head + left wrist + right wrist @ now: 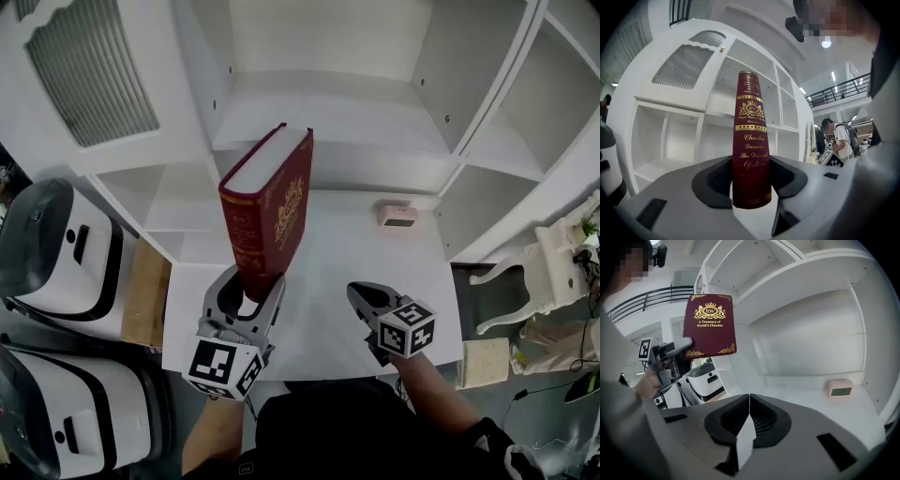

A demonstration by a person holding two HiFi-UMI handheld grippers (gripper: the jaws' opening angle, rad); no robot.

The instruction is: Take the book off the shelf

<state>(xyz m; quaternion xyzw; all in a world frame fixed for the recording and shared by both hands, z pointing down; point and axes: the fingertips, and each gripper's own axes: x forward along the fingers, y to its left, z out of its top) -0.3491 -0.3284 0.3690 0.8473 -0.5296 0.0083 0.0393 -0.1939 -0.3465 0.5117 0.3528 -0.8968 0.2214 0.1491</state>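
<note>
White shelving [328,103] stands behind as we clamp the fingers of the left gripper [251,289] on the lower spine of the red book [272,202], upright above them, while the right gripper [359,295] stays closed and empty alongside; best lowered slowly and kept vertical.

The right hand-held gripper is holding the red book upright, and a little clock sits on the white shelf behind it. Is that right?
Not quite: it is the left hand-held gripper that holds the red book upright, jaws closed on its lower end, as the left gripper view shows. The right hand-held gripper is shut and empty. The little clock does sit on the white shelf behind.
</note>
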